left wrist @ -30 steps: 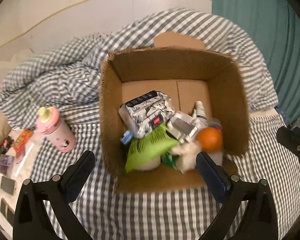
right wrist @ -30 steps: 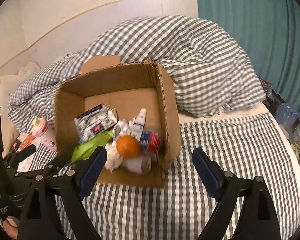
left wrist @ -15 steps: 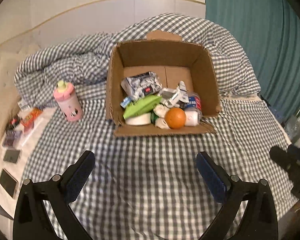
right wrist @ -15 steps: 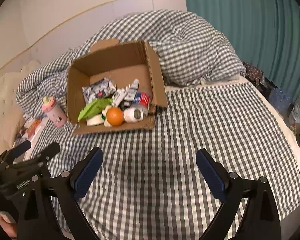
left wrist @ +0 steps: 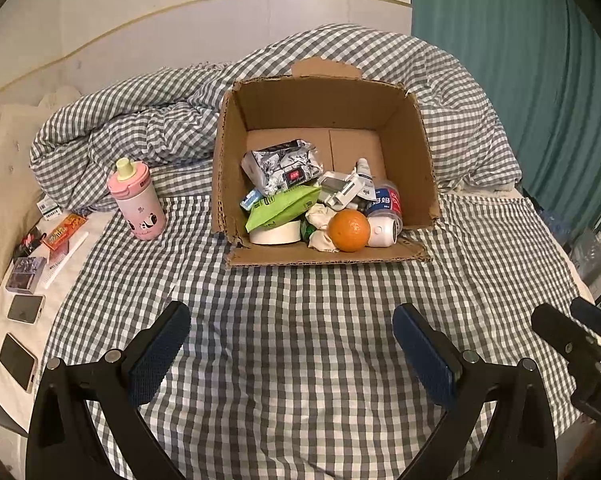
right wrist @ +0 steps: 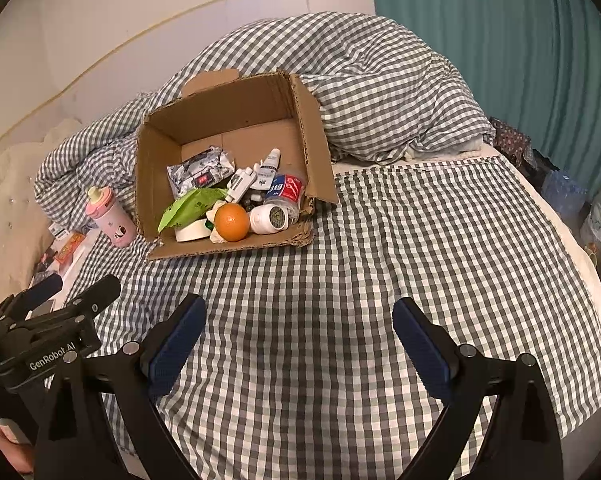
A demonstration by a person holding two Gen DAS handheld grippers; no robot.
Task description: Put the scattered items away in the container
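An open cardboard box sits on the checked bed. Inside lie an orange, a green pouch, a silver packet, a tape roll, a white jar and small bottles. My left gripper is open and empty, well in front of the box. My right gripper is open and empty, also well back from the box. The left gripper's body shows at lower left in the right wrist view.
A pink bottle stands left of the box. A red packet, a comb and phones lie on the white sheet at far left. A bunched checked duvet lies behind. A teal curtain hangs at right.
Both grippers have pulled back and up from the box, so it looks smaller and farther away. Both stay open and empty. The orange rests in the box.
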